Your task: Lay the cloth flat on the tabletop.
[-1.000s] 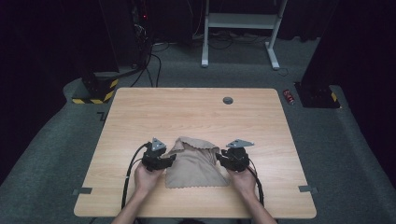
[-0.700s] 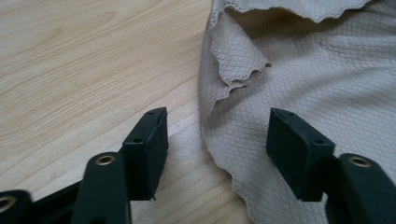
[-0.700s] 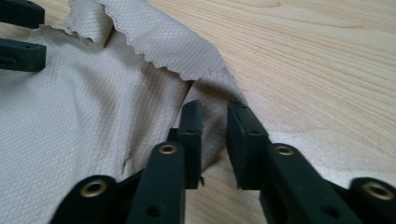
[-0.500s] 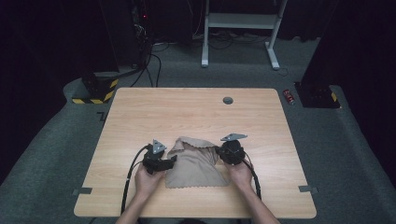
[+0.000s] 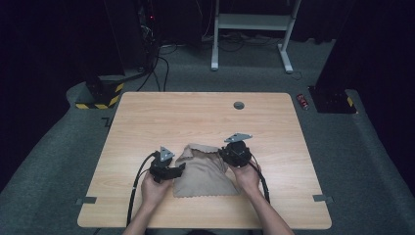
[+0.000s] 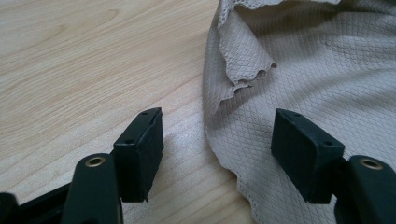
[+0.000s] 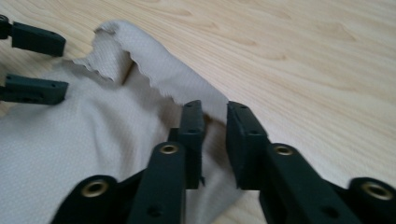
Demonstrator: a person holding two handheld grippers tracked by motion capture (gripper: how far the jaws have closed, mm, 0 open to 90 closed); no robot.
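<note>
The beige cloth (image 5: 203, 169) lies rumpled on the near half of the bench (image 5: 195, 117), between the two hands, its far edge bunched up into a loose fold with a scalloped hem. That lifted fold looks like the point of the whole arrangement: it gives an edge to grab, so this reads as a folding or straightening job with one side being drawn over.

On the cloth's right side, the right hand-held gripper (image 7: 215, 123) has its jaws close together with a strip of the fabric edge running between them. They have just been easing apart a little, so whether the pads still press on the cloth I cannot tell; the fabric is there in the gap, tented upward.

On the left side, the left hand-held gripper (image 6: 217, 140) stands spread wide and low over the bench, having just been opening. One jaw sits over bare wood, the other over the cloth's hem, gripping nothing. It seems placed to straddle that edge, ready to take it.
</note>
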